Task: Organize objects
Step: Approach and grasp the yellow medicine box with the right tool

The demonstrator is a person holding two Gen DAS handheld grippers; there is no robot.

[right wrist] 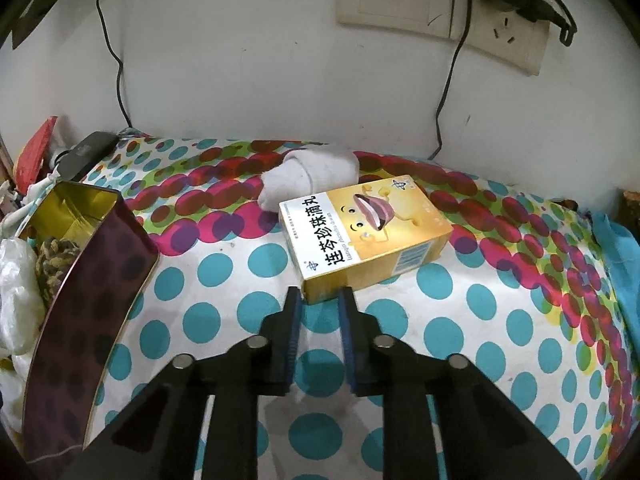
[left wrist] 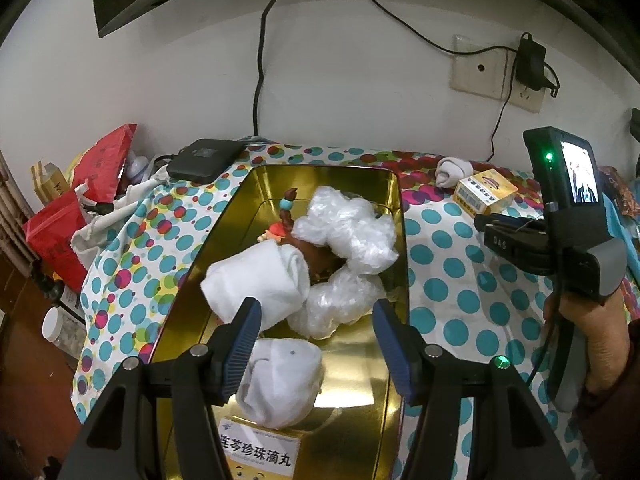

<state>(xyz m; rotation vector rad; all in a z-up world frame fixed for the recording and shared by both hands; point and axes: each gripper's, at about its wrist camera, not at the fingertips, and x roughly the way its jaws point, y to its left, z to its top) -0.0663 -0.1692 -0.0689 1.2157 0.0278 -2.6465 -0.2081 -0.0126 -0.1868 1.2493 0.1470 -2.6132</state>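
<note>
My left gripper [left wrist: 316, 304] hangs open over a gold tin [left wrist: 400, 216]. In the tin lie a rolled white sock [left wrist: 256, 280], a second sock [left wrist: 280, 384] under the jaws, crumpled clear plastic [left wrist: 352, 228], a small doll [left wrist: 288, 208] and a boxed medicine label [left wrist: 260, 448]. Nothing sits between the left pads. My right gripper [right wrist: 320, 294] has its jaws drawn to a narrow slit, holding nothing. Its tips reach the near corner of a yellow medicine box [right wrist: 368, 232] lying flat on the cloth. A rolled grey-white sock [right wrist: 312, 172] lies just behind that box.
A polka-dot cloth [right wrist: 480, 340] covers the surface. The tin's dark outer wall [right wrist: 92, 280] stands at the left. A black device [left wrist: 204, 160] and red bags [left wrist: 80, 208] crowd the back left. A charger [left wrist: 528, 64] and cables hang on the wall. A hand [left wrist: 592, 332] holds the right gripper.
</note>
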